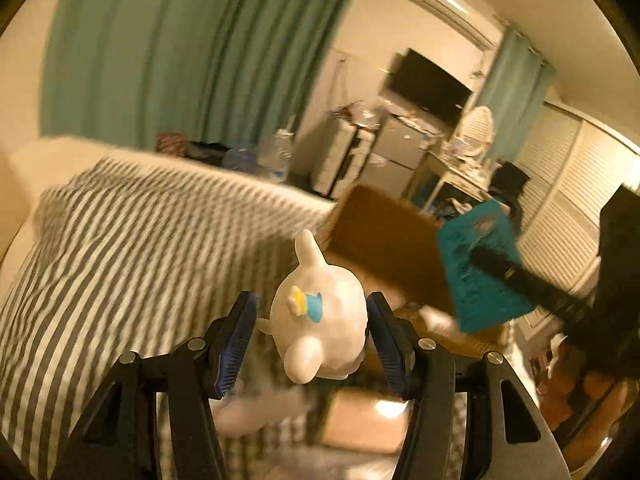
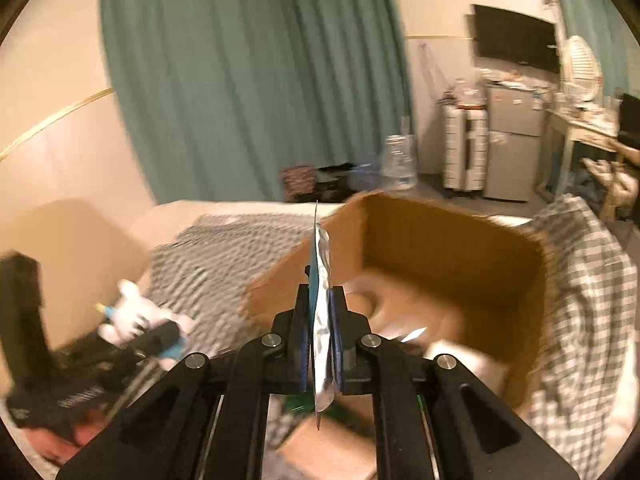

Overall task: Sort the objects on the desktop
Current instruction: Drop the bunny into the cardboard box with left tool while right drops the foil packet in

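My left gripper [image 1: 310, 340] is shut on a white toy figure [image 1: 320, 320] with a yellow and blue mark, held in the air above the striped bed. It also shows in the right wrist view [image 2: 136, 316], at the far left. My right gripper [image 2: 320, 344] is shut on a flat teal and silver foil packet [image 2: 322, 312], held edge-on in front of an open cardboard box [image 2: 448, 248]. In the left wrist view the packet [image 1: 476, 268] and the right gripper [image 1: 508, 268] are at the right, next to the box [image 1: 384, 240].
A bed with a grey striped cover [image 1: 120, 260] lies to the left. A checked cloth [image 2: 580, 300] lies right of the box. Green curtains [image 2: 248, 80], a small fridge [image 2: 512, 140] and a wall screen [image 2: 516, 36] are behind. A small cardboard box [image 2: 332, 448] lies below.
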`<state>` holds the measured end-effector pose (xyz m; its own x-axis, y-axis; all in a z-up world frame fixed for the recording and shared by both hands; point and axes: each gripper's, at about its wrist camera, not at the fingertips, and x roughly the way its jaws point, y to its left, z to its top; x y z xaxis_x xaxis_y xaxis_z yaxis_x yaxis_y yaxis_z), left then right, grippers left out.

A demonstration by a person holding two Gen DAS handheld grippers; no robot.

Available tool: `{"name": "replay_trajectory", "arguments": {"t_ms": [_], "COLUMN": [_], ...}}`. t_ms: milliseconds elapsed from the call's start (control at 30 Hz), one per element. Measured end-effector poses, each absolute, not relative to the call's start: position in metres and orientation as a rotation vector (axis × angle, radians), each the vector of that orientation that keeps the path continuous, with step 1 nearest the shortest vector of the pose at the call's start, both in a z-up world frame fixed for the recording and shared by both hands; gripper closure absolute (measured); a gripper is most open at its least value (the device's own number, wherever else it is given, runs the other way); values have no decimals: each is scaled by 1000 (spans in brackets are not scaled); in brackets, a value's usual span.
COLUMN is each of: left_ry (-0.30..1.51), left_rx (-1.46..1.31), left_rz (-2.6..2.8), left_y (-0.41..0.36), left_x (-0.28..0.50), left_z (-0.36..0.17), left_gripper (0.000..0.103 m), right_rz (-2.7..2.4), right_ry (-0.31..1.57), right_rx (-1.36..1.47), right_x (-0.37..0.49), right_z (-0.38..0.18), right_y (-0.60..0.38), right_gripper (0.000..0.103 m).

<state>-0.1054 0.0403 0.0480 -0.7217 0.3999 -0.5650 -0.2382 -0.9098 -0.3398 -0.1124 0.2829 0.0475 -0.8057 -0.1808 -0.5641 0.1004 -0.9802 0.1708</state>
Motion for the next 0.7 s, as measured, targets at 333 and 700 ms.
{"name": "replay_trajectory", "arguments": {"t_ms": [333, 700], "left_ry": [-138, -63], "left_rx": [-916, -1013], "left_rz": [2491, 2628], "left_y": [167, 181], "left_x": [-195, -207], "left_z": [50, 20], "left_gripper": [44, 13], "right_rz": [-2900, -2987], "right_ry": [-461, -527], "right_rx": [1051, 1060], "right_x": [-172, -163], "right_z": [7, 3], "right_y": [359, 394], "right_gripper": [95, 69]}}
